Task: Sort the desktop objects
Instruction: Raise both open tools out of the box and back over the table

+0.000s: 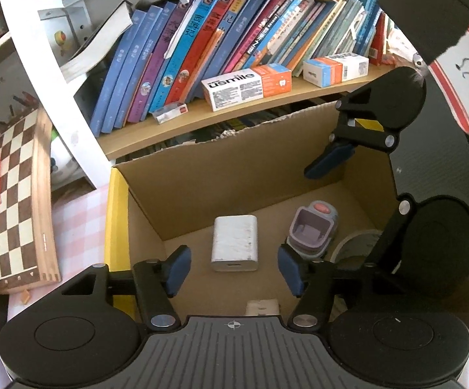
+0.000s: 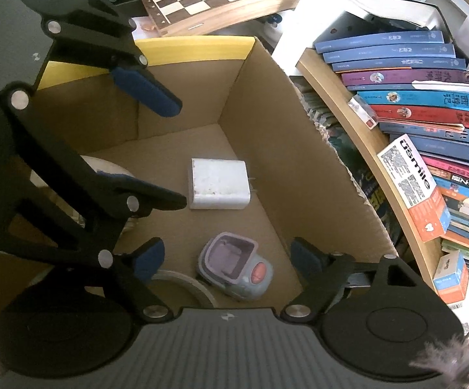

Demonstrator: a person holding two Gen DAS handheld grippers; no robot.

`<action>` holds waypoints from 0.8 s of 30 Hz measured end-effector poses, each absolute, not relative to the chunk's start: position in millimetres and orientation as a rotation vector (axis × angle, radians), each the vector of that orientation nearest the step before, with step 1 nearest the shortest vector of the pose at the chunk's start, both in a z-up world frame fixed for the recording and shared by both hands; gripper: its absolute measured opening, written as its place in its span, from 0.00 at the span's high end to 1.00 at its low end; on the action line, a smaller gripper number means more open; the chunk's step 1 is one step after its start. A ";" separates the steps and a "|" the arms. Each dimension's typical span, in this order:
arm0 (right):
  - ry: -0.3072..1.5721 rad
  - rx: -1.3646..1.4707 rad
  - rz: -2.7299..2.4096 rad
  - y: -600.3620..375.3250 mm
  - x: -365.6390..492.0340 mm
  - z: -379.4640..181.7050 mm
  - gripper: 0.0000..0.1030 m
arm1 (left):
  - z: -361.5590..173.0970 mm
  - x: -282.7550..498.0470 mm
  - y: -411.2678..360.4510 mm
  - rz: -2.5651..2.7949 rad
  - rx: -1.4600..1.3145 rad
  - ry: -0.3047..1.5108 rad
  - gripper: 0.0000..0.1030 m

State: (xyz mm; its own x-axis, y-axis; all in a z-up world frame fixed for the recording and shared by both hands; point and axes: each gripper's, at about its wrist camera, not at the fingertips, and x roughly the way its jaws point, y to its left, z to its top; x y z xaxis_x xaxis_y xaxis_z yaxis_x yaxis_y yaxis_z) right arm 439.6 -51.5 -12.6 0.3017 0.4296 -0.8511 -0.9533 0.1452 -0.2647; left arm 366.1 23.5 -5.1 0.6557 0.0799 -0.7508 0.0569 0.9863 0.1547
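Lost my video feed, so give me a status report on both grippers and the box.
Left gripper open, empty. Right gripper open, empty. White rectangular charger and lilac-grey clip device lie in brown cardboard box. Nothing blocking.

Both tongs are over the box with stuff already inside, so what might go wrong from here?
Two risks:
1. The left tongs and right tongs crowd one cardboard box; they may collide.
2. The white charger and finger oximeter lie close; grabbing one could knock the other.
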 end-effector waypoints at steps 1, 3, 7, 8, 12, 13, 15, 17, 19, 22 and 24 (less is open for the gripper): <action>0.703 -0.929 1.128 -52.1 440.6 -11.9 0.16 | -5.1 366.5 24.0 0.015 0.166 0.857 0.40; 0.706 -0.909 1.131 -53.6 441.6 -10.2 0.15 | -4.7 366.3 24.8 0.027 0.157 0.855 0.38; 0.663 -0.865 1.099 -60.8 437.5 -3.8 0.06 | -1.6 361.7 26.8 0.064 0.143 0.837 0.29; 0.655 -0.850 1.092 -63.2 435.9 -1.8 0.05 | 0.7 359.3 26.8 0.067 0.144 0.829 0.27; 0.668 -0.774 1.072 -75.8 431.8 6.6 0.05 | 14.2 347.2 22.9 0.071 0.154 0.781 0.18; 0.666 -0.757 1.063 -79.5 430.9 9.5 0.05 | 17.8 343.9 21.8 0.073 0.157 0.767 0.17; 0.661 -0.723 1.043 -86.8 428.9 15.2 0.05 | 25.0 337.8 18.8 0.067 0.154 0.743 0.14; 0.647 -0.688 1.028 -94.4 425.8 22.4 0.05 | 32.5 330.5 14.5 0.064 0.156 0.716 0.13; 0.629 -0.663 1.021 -100.8 421.6 28.2 0.05 | 38.7 324.8 11.1 0.065 0.159 0.692 0.12; 0.609 -0.631 1.013 -109.4 414.2 36.6 0.05 | 48.7 315.8 7.1 0.064 0.163 0.660 0.09; 0.592 -0.617 1.002 -114.8 408.8 41.8 0.05 | 55.3 308.7 5.0 0.065 0.167 0.639 0.09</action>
